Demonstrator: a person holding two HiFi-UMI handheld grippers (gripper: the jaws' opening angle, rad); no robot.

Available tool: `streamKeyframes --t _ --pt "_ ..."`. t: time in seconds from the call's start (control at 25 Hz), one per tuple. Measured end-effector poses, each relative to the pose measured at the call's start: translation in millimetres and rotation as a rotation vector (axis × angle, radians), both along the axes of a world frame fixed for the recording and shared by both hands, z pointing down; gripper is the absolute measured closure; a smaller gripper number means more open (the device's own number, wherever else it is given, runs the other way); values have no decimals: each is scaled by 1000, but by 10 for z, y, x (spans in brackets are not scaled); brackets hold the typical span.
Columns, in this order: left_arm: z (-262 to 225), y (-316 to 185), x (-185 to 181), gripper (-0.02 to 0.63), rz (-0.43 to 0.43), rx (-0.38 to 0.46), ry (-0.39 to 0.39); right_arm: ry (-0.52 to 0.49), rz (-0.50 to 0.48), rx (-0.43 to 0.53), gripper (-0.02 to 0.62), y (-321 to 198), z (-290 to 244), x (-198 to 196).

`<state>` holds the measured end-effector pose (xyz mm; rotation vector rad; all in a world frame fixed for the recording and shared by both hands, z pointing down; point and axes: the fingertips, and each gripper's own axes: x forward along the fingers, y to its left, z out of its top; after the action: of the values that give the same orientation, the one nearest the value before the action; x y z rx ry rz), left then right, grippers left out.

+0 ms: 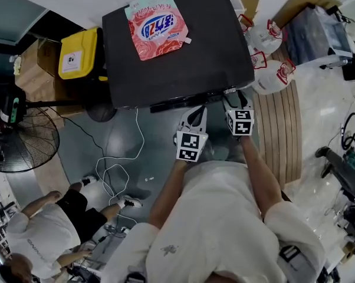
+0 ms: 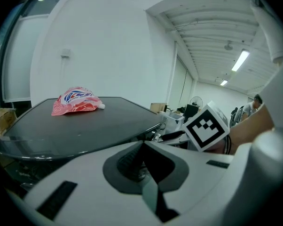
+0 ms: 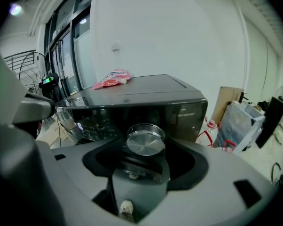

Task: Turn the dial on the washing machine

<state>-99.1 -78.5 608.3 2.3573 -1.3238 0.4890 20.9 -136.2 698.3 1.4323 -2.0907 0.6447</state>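
Silver dial (image 3: 145,142) on the dark washing machine's (image 3: 146,95) front panel is sitting between my right gripper's (image 3: 144,160) parted jaws, with gaps showing on both sides; my left gripper (image 2: 144,147) is hovering just beside it, jaws pressed together on nothing

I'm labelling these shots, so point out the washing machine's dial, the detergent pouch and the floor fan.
dial (image 3: 145,143), right gripper view, middle of its silver face.
detergent pouch (image 1: 157,25), head view, on its blue logo.
floor fan (image 1: 30,146), head view, on its wire grille.
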Motion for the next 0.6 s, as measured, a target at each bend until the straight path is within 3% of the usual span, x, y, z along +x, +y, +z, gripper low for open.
streamKeyframes --t 0.2,0.6 --pt "28 10 5 594 -5 -9 -2 -41 20 -18 321 -47 40 -2" --pt "77 39 24 594 -17 -24 -8 -274 74 -73 322 -45 32 8"
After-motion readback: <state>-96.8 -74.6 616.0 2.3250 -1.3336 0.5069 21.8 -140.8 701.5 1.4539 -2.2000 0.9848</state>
